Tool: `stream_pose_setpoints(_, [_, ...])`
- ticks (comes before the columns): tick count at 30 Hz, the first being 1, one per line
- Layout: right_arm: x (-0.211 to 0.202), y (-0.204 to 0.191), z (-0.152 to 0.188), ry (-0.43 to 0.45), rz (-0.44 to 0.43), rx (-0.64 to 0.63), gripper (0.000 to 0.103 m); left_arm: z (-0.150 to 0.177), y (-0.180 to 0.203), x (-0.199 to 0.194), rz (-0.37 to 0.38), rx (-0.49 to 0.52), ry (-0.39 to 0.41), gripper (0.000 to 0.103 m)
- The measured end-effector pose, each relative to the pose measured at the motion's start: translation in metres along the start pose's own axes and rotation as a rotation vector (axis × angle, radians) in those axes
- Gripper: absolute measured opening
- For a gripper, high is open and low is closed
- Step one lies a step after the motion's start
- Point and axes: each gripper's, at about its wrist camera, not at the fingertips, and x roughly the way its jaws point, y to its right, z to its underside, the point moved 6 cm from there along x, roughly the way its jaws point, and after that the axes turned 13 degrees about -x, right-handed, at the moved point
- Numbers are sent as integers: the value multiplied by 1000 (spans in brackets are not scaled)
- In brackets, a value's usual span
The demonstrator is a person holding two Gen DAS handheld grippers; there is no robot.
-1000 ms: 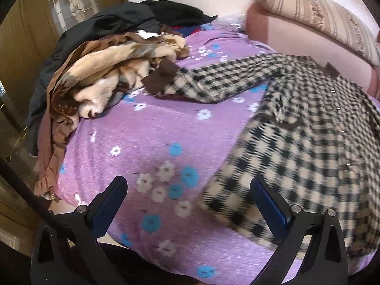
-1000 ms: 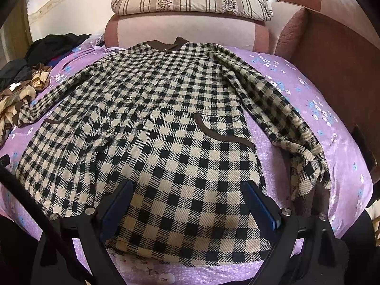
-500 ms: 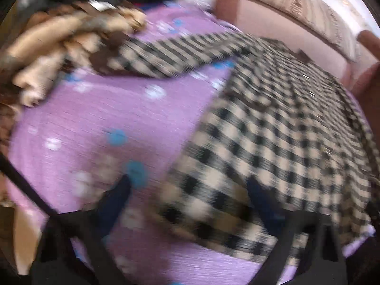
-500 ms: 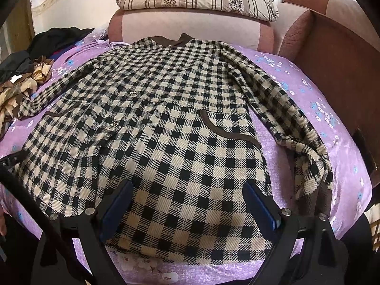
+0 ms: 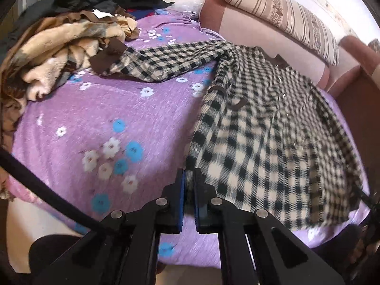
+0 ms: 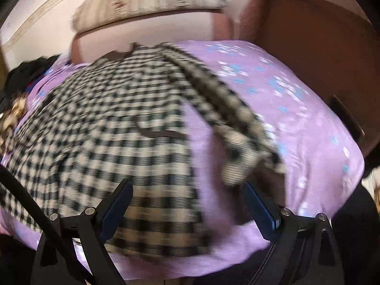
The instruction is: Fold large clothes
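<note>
Left gripper (image 5: 188, 178) just closed, pinching coat (image 5: 261, 147) hem; right gripper (image 6: 187, 197) open, its view blurred.

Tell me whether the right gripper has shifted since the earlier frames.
Yes. The right gripper now frames the checked coat's right hem corner instead of mid-hem; it shifted right.

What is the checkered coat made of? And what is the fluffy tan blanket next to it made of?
The checkered coat looks like thick woven wool or a wool blend: its squares show a coarse, slightly fuzzy weave, with smooth brown trim. The tan blanket looks like soft plush fleece, since its surface is fluffy and bunches in rounded folds. The exact fibres can't be told from looks.
</note>
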Motion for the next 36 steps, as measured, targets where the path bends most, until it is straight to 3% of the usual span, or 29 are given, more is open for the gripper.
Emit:
stream_pose_setpoints(3, [4,11,4,-15,-1,34,96,-4,-13,-5,-59,-14,23,8])
stream_pose_setpoints(4, [5,10,3,-19,-5,32,96,-10,-18,-8,-57,-31,35,15])
stream_pose_setpoints(6, [8,1,-1,-20,-16,9,96,-30,-32,-10,-41,-96,50,42])
stream_pose_setpoints(7, [10,-5,-2,-18,-22,-4,96,-40,-40,-10,-34,-136,58,62])
stream_pose_setpoints(8, [12,-14,-4,-21,-32,-18,96,-54,-49,-10,-22,-188,79,69])
stream_pose_setpoints(15, [23,-59,-4,-47,-75,-98,96,-148,-80,33,-91,-386,120,70])
stream_pose_setpoints(19, [26,-64,-1,-57,-70,-118,96,-183,-75,69,-181,-395,123,74])
stream_pose_setpoints(24, [31,-62,1,-74,-63,-117,96,-198,-76,108,-295,-385,81,69])
stream_pose_setpoints(25, [32,-61,1,-74,-61,-117,96,-198,-80,112,-294,-400,69,43])
stream_pose_setpoints(26, [33,-60,1,-74,-59,-119,96,-196,-84,113,-282,-415,52,11])
stream_pose_setpoints(28, [34,-60,0,-74,-52,-123,96,-194,-93,105,-227,-466,58,8])
stream_pose_setpoints(34, [37,-66,-4,-56,-52,-158,96,-195,-113,26,-84,-487,270,8])
stream_pose_setpoints(36, [41,-74,-7,-58,-65,-174,96,-189,-120,20,-44,-507,280,9])
